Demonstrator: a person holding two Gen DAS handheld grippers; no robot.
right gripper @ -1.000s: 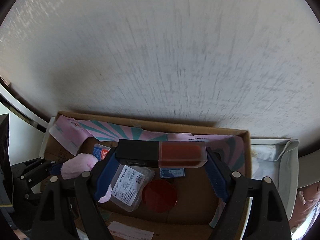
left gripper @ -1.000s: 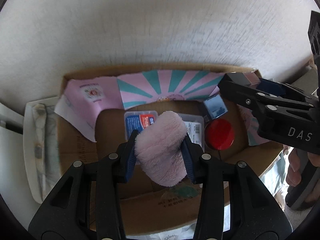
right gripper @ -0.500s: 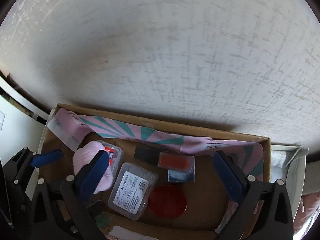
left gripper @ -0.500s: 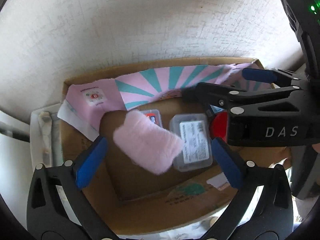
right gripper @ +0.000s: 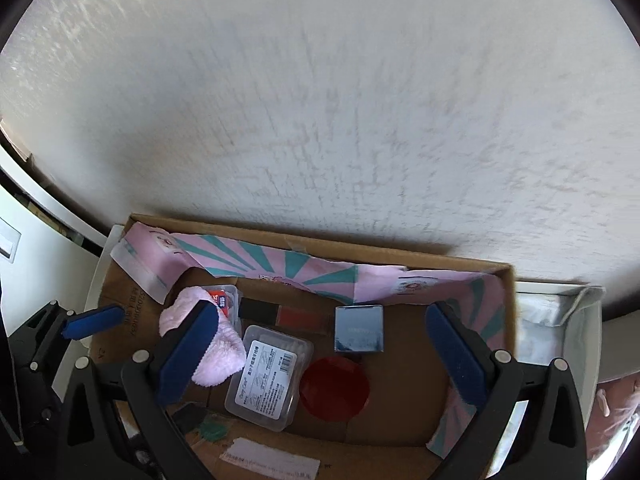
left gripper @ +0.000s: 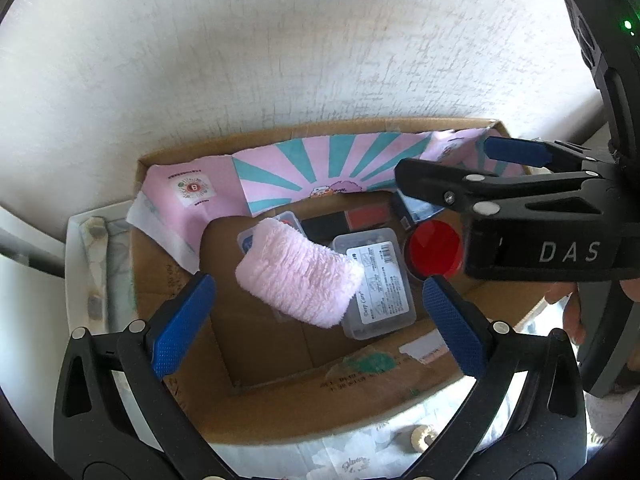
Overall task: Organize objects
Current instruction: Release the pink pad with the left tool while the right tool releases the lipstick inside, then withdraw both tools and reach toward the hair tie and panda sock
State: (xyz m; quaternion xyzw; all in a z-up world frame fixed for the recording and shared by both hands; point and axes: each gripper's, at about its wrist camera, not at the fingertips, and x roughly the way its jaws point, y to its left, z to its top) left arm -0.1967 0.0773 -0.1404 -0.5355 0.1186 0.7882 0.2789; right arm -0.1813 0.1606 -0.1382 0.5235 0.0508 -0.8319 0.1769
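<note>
My left hand-held gripper [left gripper: 316, 320] hangs w/ jaws wide apart, nothing in them; pink fluffy cloth [left gripper: 298, 276] lies in the cardboard box [left gripper: 320, 412], half on the clear plastic case [left gripper: 374, 284]. Risk: it slides off or snags a pad if I dip. Right hand-held gripper [right gripper: 320, 356] also apart, empty, over the red lid [right gripper: 334, 390] & black-red bar [right gripper: 280, 315]; going down could knock them.

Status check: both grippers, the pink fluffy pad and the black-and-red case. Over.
Left gripper open, empty. Right gripper open, empty. Pink fluffy pad in the cardboard box, lying partly on the clear plastic case; black-and-red case by the back wall. Nothing between fingers.
</note>
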